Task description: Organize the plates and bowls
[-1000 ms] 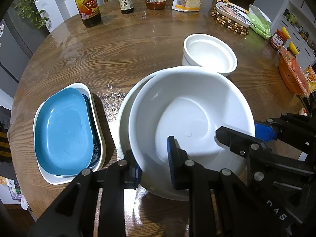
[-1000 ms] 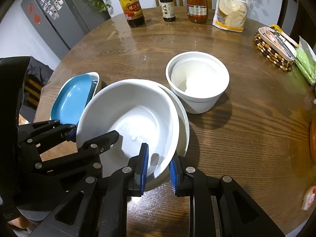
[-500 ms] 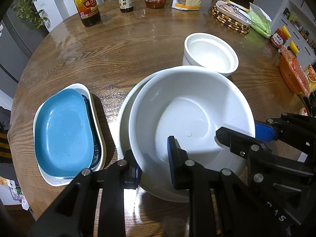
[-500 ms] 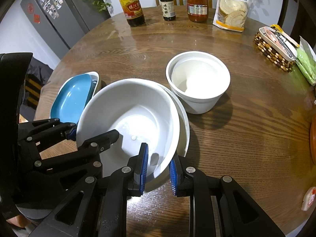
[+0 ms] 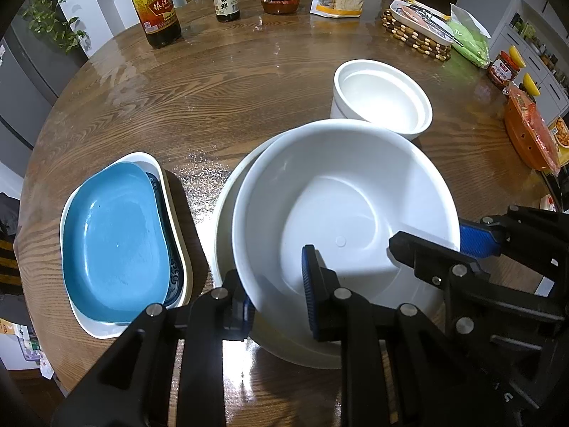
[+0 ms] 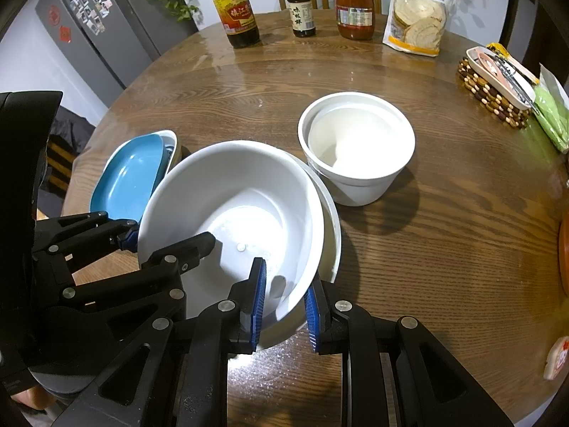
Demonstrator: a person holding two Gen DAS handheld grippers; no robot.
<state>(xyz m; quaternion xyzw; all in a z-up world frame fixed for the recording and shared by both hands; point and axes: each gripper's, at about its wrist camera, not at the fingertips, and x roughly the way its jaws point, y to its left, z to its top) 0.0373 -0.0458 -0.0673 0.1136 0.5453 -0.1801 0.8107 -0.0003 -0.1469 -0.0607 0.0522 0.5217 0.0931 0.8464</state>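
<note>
Together, two handheld grippers clamp one large white bowl [image 5: 341,210] from its near side on a round wooden worktop [image 5: 220,85]. The left gripper [image 5: 275,295] grasps the bowl's rim at the lower left, one blue pad inside the wall and the other outside it. The right gripper [image 6: 282,299] pinches the rim farther round, its blue-padded fingers [image 6: 259,295] likewise set either side of the wall. The bowl sits tilted inside a wider white dish [image 5: 222,235], whose edge shows along the bowl's left side in the left wrist view. Just left of that pair, a blue plate [image 5: 113,242] lies stacked in a patterned dish within a white oval dish [image 5: 170,192]. Beyond the bowl, toward the worktop's middle, a smaller white bowl [image 6: 359,146] stands upright and apart. Three sauce bottles [image 6: 234,7] and a bag of crackers [image 6: 416,10] line the far edge.
</note>
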